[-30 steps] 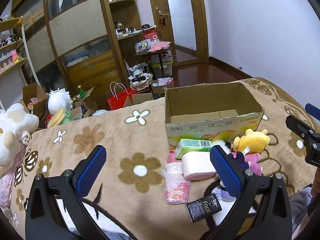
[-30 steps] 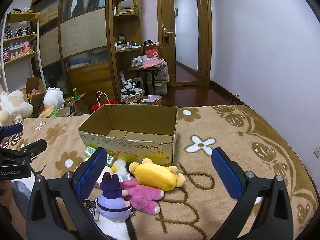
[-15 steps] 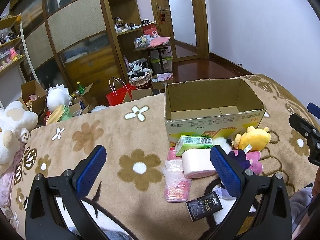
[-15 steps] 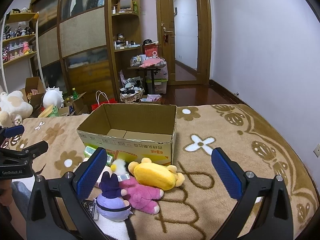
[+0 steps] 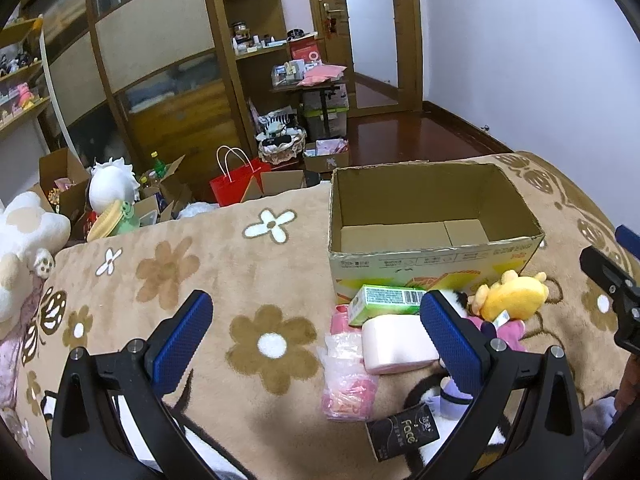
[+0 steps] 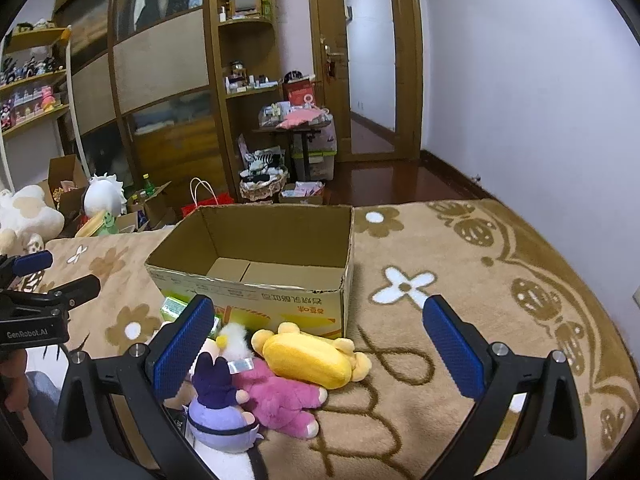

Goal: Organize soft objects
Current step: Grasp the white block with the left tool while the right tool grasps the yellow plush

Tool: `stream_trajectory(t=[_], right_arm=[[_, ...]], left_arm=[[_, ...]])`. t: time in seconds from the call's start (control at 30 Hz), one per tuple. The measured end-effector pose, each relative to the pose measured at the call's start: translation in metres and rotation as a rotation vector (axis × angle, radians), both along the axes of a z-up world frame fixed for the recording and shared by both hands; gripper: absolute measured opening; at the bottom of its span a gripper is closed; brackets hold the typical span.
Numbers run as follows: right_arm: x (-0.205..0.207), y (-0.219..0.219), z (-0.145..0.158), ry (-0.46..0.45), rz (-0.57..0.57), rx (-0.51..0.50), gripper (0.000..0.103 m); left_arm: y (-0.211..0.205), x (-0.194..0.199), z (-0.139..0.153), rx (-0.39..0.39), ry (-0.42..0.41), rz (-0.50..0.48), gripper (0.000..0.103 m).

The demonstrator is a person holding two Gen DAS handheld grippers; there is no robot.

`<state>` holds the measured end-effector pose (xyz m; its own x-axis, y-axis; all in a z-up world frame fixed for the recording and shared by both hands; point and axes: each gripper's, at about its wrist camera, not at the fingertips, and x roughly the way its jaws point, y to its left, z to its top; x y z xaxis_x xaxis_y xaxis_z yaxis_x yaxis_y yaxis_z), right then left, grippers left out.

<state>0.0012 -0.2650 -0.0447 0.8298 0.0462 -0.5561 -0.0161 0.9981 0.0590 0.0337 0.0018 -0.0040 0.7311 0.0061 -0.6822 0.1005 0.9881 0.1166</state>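
Observation:
An open cardboard box (image 5: 432, 256) (image 6: 256, 292) stands empty on the flowered blanket. In front of it lie a yellow plush (image 6: 308, 356) (image 5: 514, 294), a pink plush (image 6: 280, 400), a purple plush (image 6: 218, 412), a green packet (image 5: 382, 298), a pink tissue pack (image 5: 398, 346), a clear pink bag (image 5: 348, 384) and a black sachet (image 5: 402, 436). My left gripper (image 5: 316, 340) hovers open above the blanket left of the pile. My right gripper (image 6: 316, 344) hangs open over the plush toys, touching nothing.
The blanket (image 5: 208, 280) ends at the bed edge beyond the box. Past it are boxes, a red bag (image 5: 236, 186), a white plush (image 5: 24, 240) at the left, and shelves (image 6: 168, 92). A bare wall (image 6: 520, 80) runs along the right.
Both grippers have shifted only slightly; the left view has tilted down a little. Nothing was picked up or moved.

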Motion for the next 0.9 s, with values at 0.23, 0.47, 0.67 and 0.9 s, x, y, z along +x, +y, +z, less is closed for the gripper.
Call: stream_trajectory(t=[0.23, 0.47, 0.67, 0.9], right_arm=[[0.025, -0.001, -0.019, 0.078, 0.005, 0.021, 0.103], [0.043, -0.001, -0.034, 0.139, 0.016, 0.009, 0.103], [0.055, 0.001, -0.044, 0.182, 0.025, 0.015, 0.103], [0.067, 0.005, -0.065, 0.248, 0.038, 0.016, 0.103]], left_arm=[[-0.007, 0.019, -0.014, -0.013, 0.072, -0.012, 0.102], [-0.02, 0.045, -0.038, 0.039, 0.126, -0.014, 0.102], [-0.027, 0.056, -0.057, 0.04, 0.196, -0.043, 0.102], [-0.029, 0.061, -0.071, 0.037, 0.25, -0.056, 0.102]])
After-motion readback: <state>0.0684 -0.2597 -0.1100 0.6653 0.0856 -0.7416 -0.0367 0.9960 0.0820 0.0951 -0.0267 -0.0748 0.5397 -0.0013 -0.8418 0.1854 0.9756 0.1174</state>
